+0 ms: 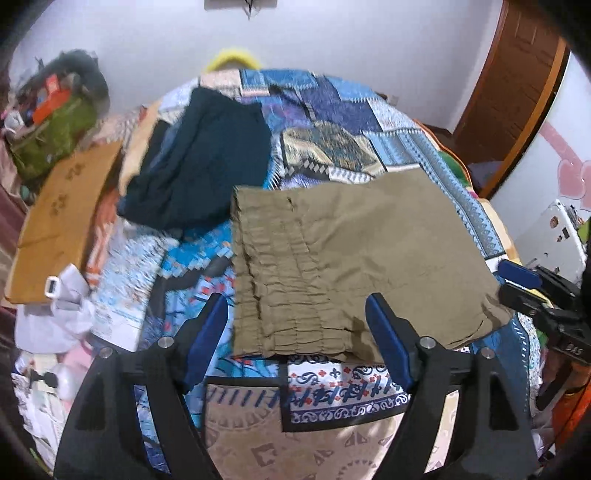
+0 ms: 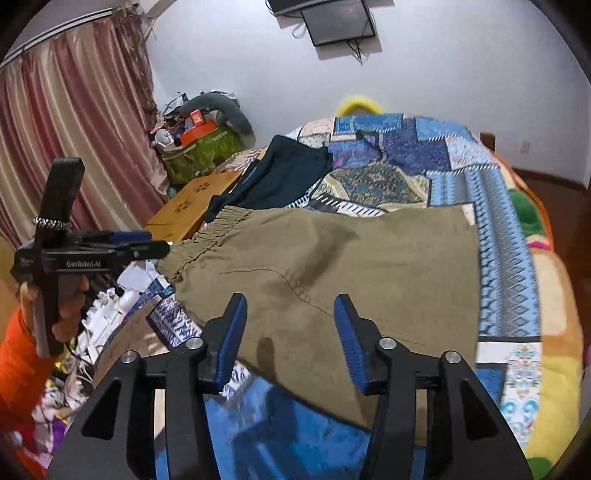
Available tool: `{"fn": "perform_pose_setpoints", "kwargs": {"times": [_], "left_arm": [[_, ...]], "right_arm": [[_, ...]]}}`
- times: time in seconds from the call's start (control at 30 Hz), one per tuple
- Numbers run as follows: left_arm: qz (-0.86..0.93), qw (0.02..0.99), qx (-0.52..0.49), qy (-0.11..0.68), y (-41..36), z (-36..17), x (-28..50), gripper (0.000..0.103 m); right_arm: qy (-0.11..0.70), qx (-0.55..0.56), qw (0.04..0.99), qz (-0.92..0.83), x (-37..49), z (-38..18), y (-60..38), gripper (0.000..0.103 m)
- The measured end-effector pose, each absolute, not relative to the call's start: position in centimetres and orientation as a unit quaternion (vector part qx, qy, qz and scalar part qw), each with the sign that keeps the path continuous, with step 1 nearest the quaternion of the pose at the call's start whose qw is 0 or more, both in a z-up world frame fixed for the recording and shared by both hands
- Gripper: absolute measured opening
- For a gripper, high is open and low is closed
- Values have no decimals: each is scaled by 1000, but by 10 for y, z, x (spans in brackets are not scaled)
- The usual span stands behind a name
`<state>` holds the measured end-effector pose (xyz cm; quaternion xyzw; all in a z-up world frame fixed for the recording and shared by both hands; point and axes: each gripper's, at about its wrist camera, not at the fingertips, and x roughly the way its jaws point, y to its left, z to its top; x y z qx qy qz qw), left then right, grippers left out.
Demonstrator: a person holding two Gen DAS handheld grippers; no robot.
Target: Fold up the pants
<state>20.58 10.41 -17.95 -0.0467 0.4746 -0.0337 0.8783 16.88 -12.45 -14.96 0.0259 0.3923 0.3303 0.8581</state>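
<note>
On the patchwork bedspread [image 2: 461, 173], olive pants [image 2: 332, 258] lie folded; both hand-held grippers [image 1: 297, 325] [image 2: 290, 332] gape apart.

Setting: home bedroom. Evidence: bed [image 2: 509, 236] under patchwork quilt [image 2: 406, 155]; striped pink curtains [image 2: 74, 110] at left; wall-mounted screen [image 2: 338, 22]; wooden door [image 1: 517, 74]; low wooden bedside surface [image 2: 192, 203]; cluttered green bag [image 2: 199, 151].

Left gripper [image 1: 297, 317] held low with jaws spread wide; right gripper [image 2: 290, 325] likewise parted, seemingly level; left hand [image 2: 61, 299] wrapped round its handle.
</note>
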Motion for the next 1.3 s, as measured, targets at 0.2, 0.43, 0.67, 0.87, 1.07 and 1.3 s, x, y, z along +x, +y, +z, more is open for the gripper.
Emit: {"fn": "perform_pose_setpoints", "kwargs": {"times": [0.2,0.43,0.67,0.87,1.07,1.3], "left_arm": [[-42,868,-17,495,90,-201,207,61],[-37,875,-8,483,96,-198,201,49],[-25,874,-2,485,97,-205,199,51],[-15,873,-11,487,102,-215,196,60],[-17,873,-5,487,104,-208,196,63],[-10,887,11,461,106,-175,206,71]], "right_arm": [[449,23,831,328,184,-187,-115,47],[459,28,831,314,178,-196,-145,47],[477,28,838,262,170,-206,-187,47],[479,26,848,226,155,-211,-224,47],[489,32,848,202,150,-211,-242,47],[455,29,870,187,159,-181,-255,49]]}}
